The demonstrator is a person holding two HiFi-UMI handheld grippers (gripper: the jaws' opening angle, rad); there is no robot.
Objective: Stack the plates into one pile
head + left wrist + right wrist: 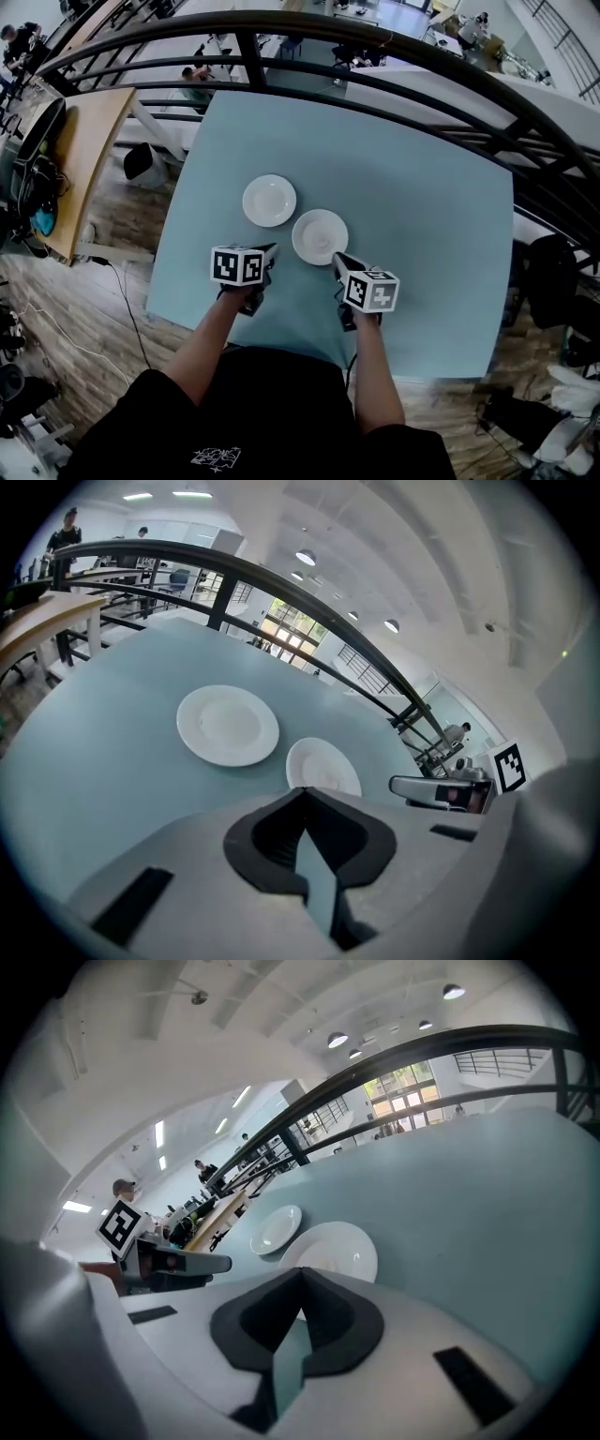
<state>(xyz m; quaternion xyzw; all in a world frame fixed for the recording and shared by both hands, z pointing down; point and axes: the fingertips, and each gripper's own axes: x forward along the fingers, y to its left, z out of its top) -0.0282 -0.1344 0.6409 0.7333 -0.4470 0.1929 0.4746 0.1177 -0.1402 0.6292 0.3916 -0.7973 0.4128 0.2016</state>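
**Desk:** Two plates on your feed, or more?

**Operator:** Two, both white and lying flat on the pale blue tabletop, not stacked. The farther plate sits to the left. The nearer plate is just beside it to the right, and I see a thin strip of tabletop between their rims.

**Desk:** And your tongs?

**Operator:** My left tongs have their jaws pressed together on nothing, and I hold them over the tabletop short of the farther plate. My right tongs are together too, with nothing in them. Their tip is right by the nearer plate's near rim, and I cannot tell whether it touches.

**Desk:** Anything crowding you?

**Operator:** Bare tabletop lies between my left tongs and the plates. A black railing curves round the far edge, well beyond both plates. Off the left side stands a wooden desk, and a cable trails over the plank floor there. A black chair stands off the right edge, well apart from everything I am working with.
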